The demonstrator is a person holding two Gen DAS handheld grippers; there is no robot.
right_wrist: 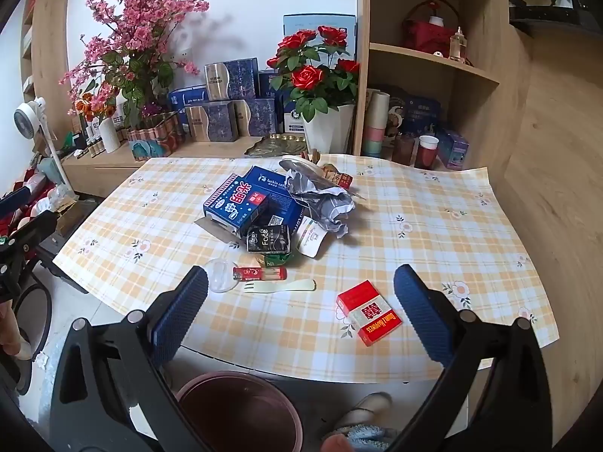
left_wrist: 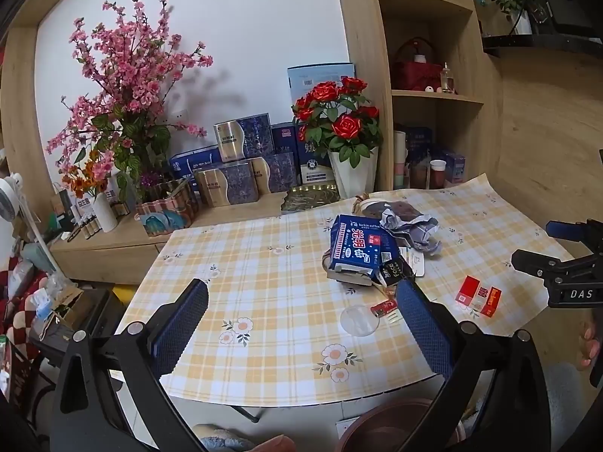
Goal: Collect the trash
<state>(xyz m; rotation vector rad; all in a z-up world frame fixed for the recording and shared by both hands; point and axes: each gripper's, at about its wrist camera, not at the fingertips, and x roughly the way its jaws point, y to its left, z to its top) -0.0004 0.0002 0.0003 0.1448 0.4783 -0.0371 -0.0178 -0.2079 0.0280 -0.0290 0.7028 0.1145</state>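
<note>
Trash lies on the checked tablecloth (right_wrist: pixel 433 233): a blue coffee carton (right_wrist: pixel 241 203) (left_wrist: pixel 358 250), crumpled grey paper (right_wrist: pixel 324 199) (left_wrist: pixel 409 226), a black Face packet (right_wrist: pixel 268 240), a clear lid (right_wrist: pixel 220 275), a small red sachet (right_wrist: pixel 258 273), a pale plastic fork (right_wrist: pixel 280 286) and a red cigarette pack (right_wrist: pixel 369 312) (left_wrist: pixel 478 295). A dark red bin (right_wrist: pixel 241 410) (left_wrist: pixel 392 425) stands on the floor below the table's near edge. My right gripper (right_wrist: pixel 301 312) is open above the near edge, the cigarette pack between its fingers. My left gripper (left_wrist: pixel 301 324) is open and empty over the table's near left.
A wooden sideboard (left_wrist: pixel 113 241) behind the table holds pink blossoms (left_wrist: pixel 124 86), red roses in a white pot (right_wrist: pixel 320 86), and blue gift boxes (right_wrist: pixel 230 94). Shelves (right_wrist: pixel 433 60) with cups stand at the back right. A slippered foot (right_wrist: pixel 361 425) is by the bin.
</note>
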